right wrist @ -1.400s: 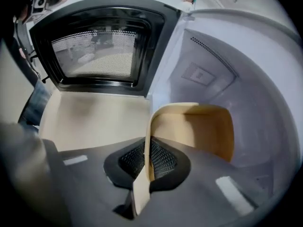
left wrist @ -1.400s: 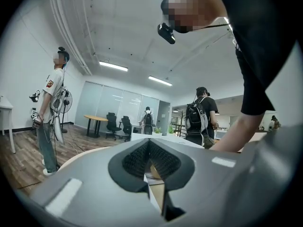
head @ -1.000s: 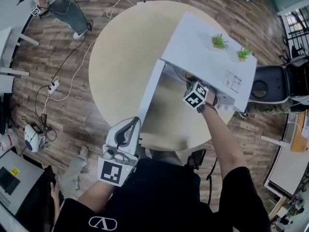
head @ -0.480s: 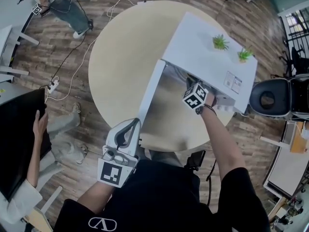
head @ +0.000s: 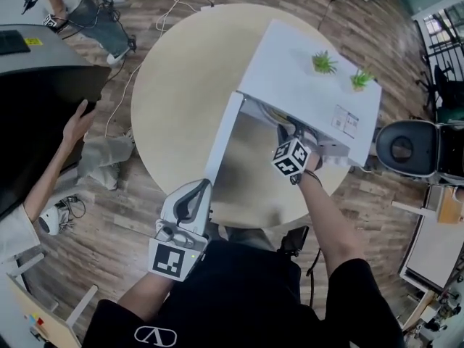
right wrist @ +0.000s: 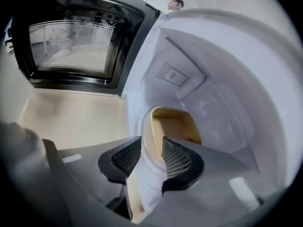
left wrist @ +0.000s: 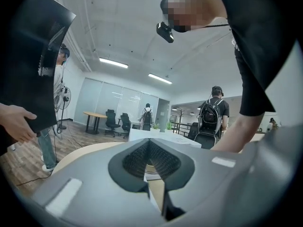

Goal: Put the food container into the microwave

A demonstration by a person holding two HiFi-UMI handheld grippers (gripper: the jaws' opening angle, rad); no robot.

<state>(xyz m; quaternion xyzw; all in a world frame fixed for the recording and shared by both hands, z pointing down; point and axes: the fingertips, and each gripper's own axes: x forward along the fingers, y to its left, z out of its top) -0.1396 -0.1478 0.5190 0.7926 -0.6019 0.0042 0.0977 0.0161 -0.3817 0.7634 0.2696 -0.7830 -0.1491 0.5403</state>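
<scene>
A white microwave (head: 304,85) stands on the round beige table (head: 181,85), its door (head: 221,140) swung open to the left. My right gripper (head: 291,143) reaches into the cavity. In the right gripper view it (right wrist: 151,157) is shut on the rim of the cream food container (right wrist: 173,124), which sits low inside the white cavity (right wrist: 218,93). The dark door window (right wrist: 75,41) shows at the upper left. My left gripper (head: 190,198) hangs by the table's near edge, away from the microwave. In the left gripper view its pads (left wrist: 147,162) are together with nothing between them.
Two small green plants (head: 322,62) sit on the microwave's top. A person at the left holds a large black panel (head: 36,114) beside the table. A black chair (head: 406,147) stands at the right. Cables (head: 119,85) lie on the wood floor.
The person with the black panel has moved up along the left side, closer to the table. My right gripper has shifted slightly deeper into the microwave. The left gripper has stayed put.
</scene>
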